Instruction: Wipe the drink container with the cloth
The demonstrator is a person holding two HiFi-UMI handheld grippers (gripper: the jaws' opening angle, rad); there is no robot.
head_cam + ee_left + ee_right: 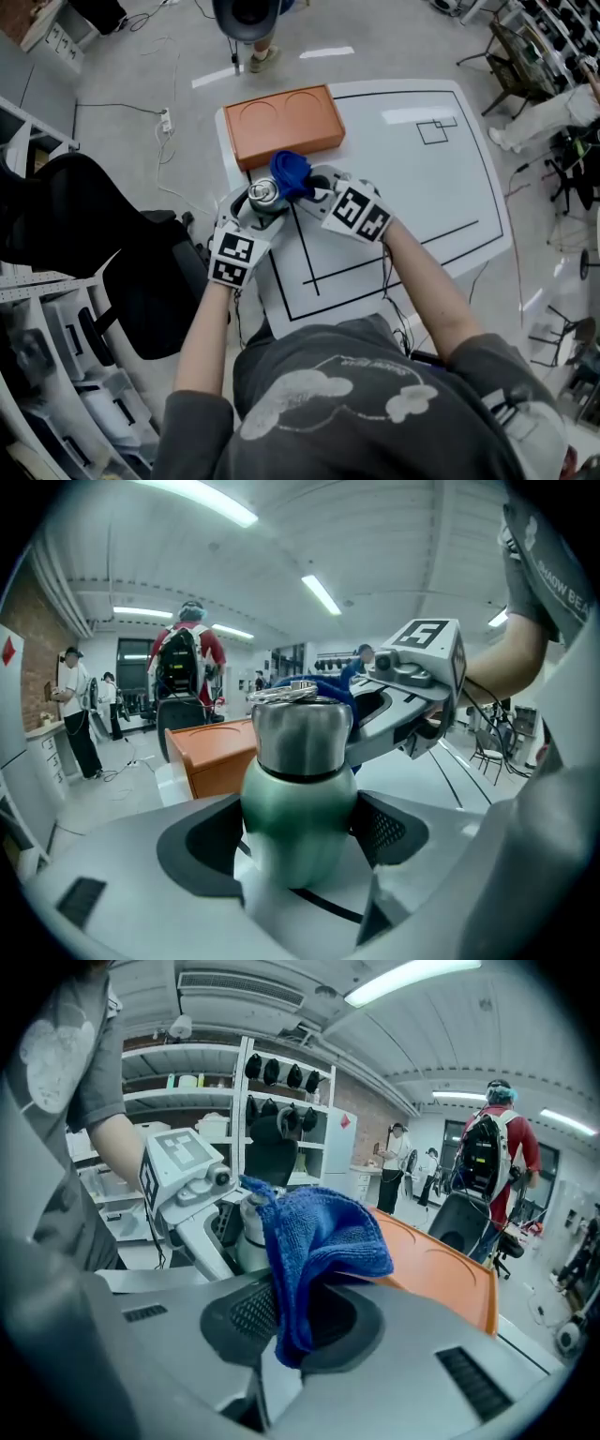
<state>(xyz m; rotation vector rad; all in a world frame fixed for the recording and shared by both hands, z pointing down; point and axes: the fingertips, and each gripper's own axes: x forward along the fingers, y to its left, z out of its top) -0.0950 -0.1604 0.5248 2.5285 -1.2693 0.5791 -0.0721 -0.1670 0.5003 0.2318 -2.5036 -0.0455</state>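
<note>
My left gripper is shut on the drink container, a green metal bottle with a silver neck and cap, held above the white table's left part. In the left gripper view the bottle stands upright between the dark pads. My right gripper is shut on a blue cloth, which lies against the bottle's top on its far right side. In the right gripper view the cloth hangs bunched from the jaws, and the bottle and left gripper show behind it.
An orange tray with two round hollows lies on the white table just beyond the grippers. A black office chair stands at the left. A person with a backpack stands beyond the table's far side.
</note>
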